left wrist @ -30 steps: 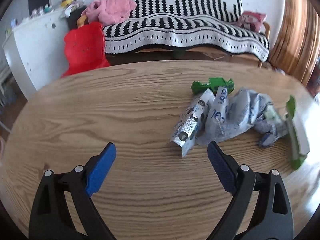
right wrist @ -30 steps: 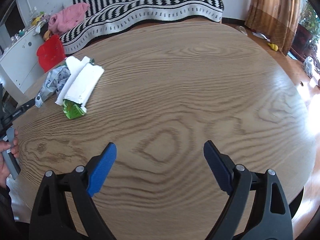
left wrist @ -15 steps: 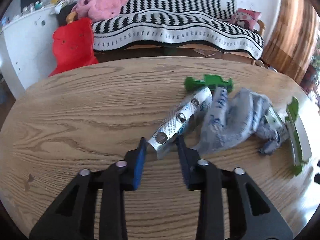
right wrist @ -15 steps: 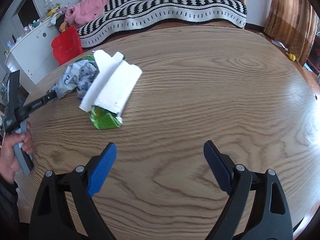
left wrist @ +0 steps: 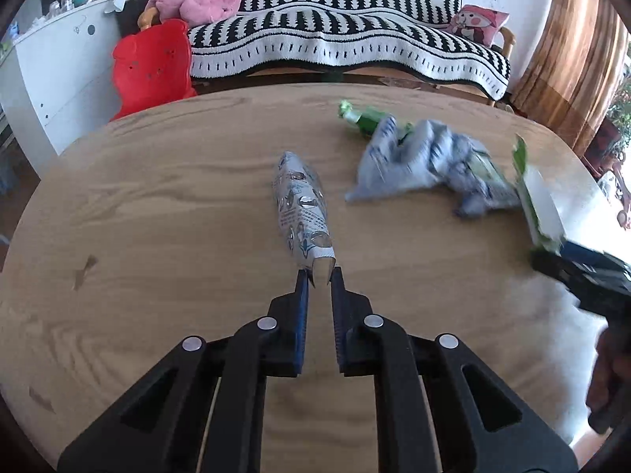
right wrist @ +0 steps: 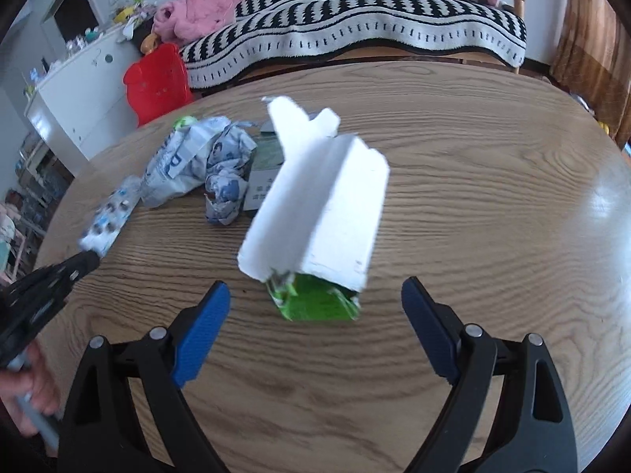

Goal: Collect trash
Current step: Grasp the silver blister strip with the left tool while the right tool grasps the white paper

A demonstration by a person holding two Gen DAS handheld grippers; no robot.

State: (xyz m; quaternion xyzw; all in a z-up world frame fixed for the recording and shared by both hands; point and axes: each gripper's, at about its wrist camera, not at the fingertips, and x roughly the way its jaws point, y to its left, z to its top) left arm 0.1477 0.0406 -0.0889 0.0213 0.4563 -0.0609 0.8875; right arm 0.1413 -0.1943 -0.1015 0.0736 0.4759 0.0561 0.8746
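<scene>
My left gripper is shut on the near end of a silver printed wrapper, which is pulled away from the pile; it also shows in the right wrist view. A crumpled grey-blue plastic bag lies on the wooden table, with a green wrapper behind it. My right gripper is open, its jaws either side of the near end of a white and green carton. The bag also shows in the right wrist view.
A red plastic chair stands past the table's far edge. A sofa with a black-and-white striped blanket is behind it. A white cabinet stands at the left. A small box lies under the carton.
My left gripper has shut on the silver wrapper and pulled it left, out of the pile. My right gripper has moved up to the white and green carton.
</scene>
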